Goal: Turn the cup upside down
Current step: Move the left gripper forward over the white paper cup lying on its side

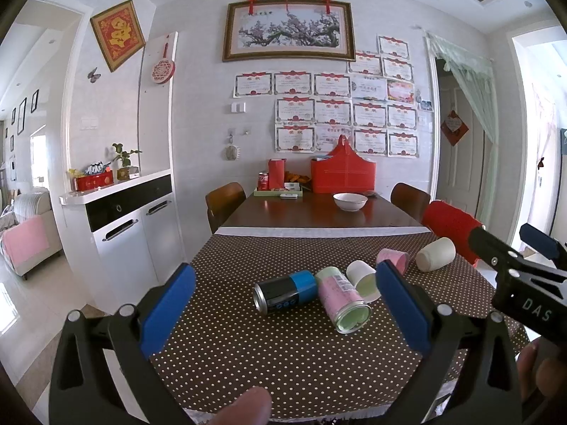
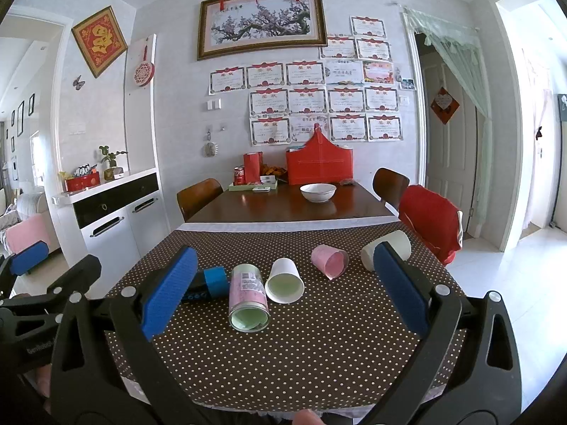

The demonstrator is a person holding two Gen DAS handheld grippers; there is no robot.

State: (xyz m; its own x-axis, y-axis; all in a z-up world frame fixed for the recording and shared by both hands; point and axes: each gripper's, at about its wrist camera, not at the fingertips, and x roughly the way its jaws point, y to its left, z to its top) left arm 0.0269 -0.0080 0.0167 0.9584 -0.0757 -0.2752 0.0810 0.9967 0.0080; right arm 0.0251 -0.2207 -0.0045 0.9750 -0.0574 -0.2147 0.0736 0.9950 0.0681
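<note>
Bright daylight, sharp focus, strong fisheye edge warping.

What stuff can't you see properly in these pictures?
- Blue can: right wrist view, partly hidden by the right gripper finger.
- Cream cup: right wrist view, partly behind the other finger.
- Certificates: both views, writing too small.
- Pink cup: left wrist view, partly behind a left gripper finger.

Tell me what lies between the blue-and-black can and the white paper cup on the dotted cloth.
The pink-labelled can lies on its side between the blue-and-black can and the white paper cup, its open mouth toward the cameras. Both wrist views show this.
</note>
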